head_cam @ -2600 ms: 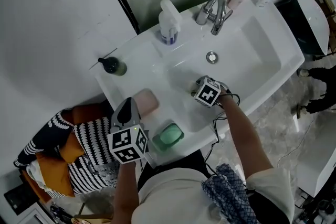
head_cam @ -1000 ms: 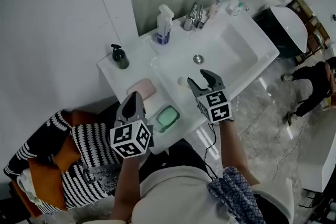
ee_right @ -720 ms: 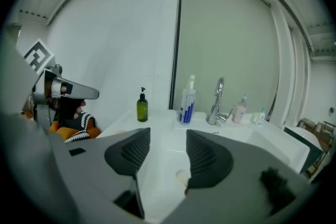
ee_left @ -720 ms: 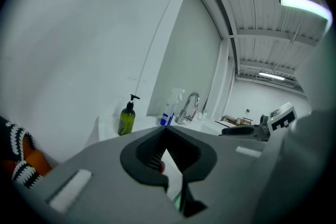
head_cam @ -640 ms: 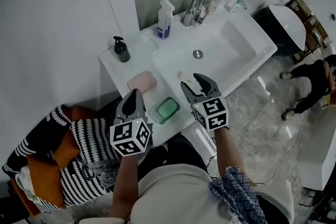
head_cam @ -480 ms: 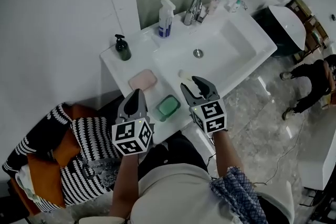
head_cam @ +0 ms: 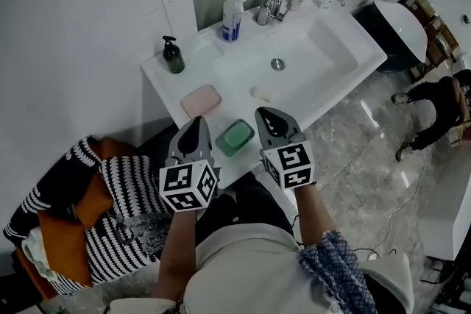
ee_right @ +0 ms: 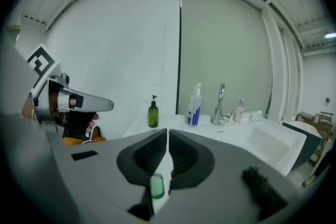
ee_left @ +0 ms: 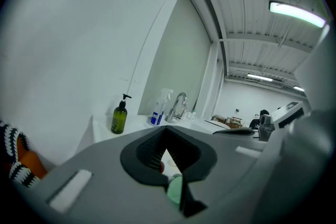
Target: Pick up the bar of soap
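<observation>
The bar of soap [head_cam: 260,93], small and pale cream, lies in the white sink basin [head_cam: 324,48] near its front wall. My right gripper [head_cam: 266,112] hovers at the counter's front edge, short of the soap and apart from it. Its jaws are closing and stand almost together, with nothing between them [ee_right: 167,131]. My left gripper [head_cam: 199,119] is shut and empty, held in front of the counter between a pink pad [head_cam: 202,101] and a green soap dish [head_cam: 235,137]. In the left gripper view its jaws [ee_left: 167,128] meet at the tips.
On the counter stand a dark green pump bottle [head_cam: 173,55], a white spray bottle [head_cam: 232,14] and a chrome faucet [head_cam: 269,5]. Striped and orange cloth [head_cam: 110,195] lies at the lower left. A person [head_cam: 434,103] stands on the marble floor at the right.
Both grippers have drawn back from the sink toward the body. The right gripper's jaws, wide open a second ago above the basin, have come together empty. The soap stays in the basin.
</observation>
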{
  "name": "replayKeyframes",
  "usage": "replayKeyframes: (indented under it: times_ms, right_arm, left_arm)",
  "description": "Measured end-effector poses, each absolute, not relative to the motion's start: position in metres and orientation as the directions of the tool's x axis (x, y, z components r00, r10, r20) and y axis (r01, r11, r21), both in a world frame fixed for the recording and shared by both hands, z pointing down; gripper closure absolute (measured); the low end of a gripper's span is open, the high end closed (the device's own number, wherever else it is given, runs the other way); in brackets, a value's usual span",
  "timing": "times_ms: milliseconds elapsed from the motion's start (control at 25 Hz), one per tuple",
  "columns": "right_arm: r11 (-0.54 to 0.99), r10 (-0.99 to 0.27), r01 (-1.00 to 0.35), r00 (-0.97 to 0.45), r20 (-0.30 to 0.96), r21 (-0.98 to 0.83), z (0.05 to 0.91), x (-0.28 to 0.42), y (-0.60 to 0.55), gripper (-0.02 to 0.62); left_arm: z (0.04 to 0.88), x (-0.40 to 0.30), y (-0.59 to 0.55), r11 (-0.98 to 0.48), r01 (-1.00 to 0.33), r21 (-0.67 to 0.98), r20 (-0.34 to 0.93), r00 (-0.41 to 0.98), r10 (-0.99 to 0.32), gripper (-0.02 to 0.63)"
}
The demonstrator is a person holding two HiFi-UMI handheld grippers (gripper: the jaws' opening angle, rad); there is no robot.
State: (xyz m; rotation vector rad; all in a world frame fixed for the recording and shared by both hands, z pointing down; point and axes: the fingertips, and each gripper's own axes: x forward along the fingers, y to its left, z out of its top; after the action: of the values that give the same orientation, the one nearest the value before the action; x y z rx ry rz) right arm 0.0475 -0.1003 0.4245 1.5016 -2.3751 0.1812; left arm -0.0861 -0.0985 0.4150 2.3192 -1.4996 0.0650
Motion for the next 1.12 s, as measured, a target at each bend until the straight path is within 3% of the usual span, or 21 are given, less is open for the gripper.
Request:
replayKeyframes:
  times_ms: [280,1120]
  right_arm:
    - [0.402,-0.880,-0.914,-0.403,0.252,-0.060,0.414,0.044,-0.090,0.580]
    - [0.419,-0.883,-0.908,-0.406,0.235,0.003,0.408,0.035,-0.076,0.580]
  left_arm:
    - [0.415,-0.085,-0.092,-0.370,-0.887,0.277,0.236,0.436,-0.869,0.598]
    - [0.415,-0.077,-0.081,-0.425,-0.859,0.285,0.234,0.492,-0.838,0.598]
